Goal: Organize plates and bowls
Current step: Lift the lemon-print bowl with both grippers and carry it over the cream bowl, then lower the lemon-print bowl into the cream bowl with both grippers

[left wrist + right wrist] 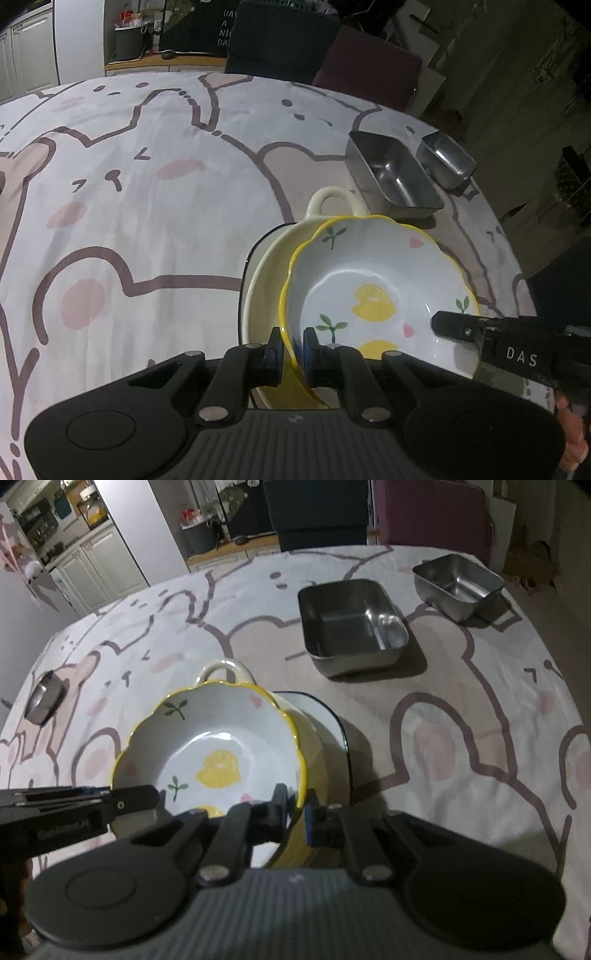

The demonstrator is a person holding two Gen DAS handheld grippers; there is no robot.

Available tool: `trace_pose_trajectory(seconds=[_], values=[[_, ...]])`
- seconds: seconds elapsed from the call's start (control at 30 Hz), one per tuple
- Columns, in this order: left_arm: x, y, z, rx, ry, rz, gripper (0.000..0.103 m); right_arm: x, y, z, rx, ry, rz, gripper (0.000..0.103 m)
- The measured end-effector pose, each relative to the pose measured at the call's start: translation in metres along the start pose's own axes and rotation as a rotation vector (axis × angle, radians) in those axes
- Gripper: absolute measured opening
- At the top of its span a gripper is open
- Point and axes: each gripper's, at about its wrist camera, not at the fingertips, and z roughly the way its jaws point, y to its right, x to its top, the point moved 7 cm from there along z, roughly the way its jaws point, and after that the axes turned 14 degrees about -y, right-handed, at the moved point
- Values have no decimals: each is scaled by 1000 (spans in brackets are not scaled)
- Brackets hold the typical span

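A white lemon-patterned bowl (pixel 369 266) with a scalloped yellow rim is gripped from both sides. My left gripper (pixel 291 339) is shut on its near-left rim, and my right gripper (pixel 296 801) is shut on the opposite rim. Each gripper shows in the other's view: the right gripper (pixel 439 321) at the bowl's right edge, the left gripper (pixel 147 795) at its left edge. The lemon bowl (pixel 214 731) sits over a cream dish with a loop handle (pixel 328 199) (pixel 221 668). That dish rests on a white plate with a dark rim (pixel 325 712). Whether bowl and dish touch is hidden.
Two rectangular steel trays stand beyond the stack, a larger one (pixel 351 624) and a smaller one (pixel 458 579) near the table's far right edge. A small steel container (pixel 46 698) lies at the left. A cartoon-print cloth (pixel 129 221) covers the table; chairs stand behind it.
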Motion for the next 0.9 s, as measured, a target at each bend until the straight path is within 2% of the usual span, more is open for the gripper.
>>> trace_pose_trajectory(seconds=[0.5, 0.9], values=[[8, 3, 6, 88, -59, 29, 12, 4, -3, 13, -28, -60, 3, 14], [10, 3, 10, 100, -59, 40, 13, 7, -4, 18, -38, -83, 12, 15]])
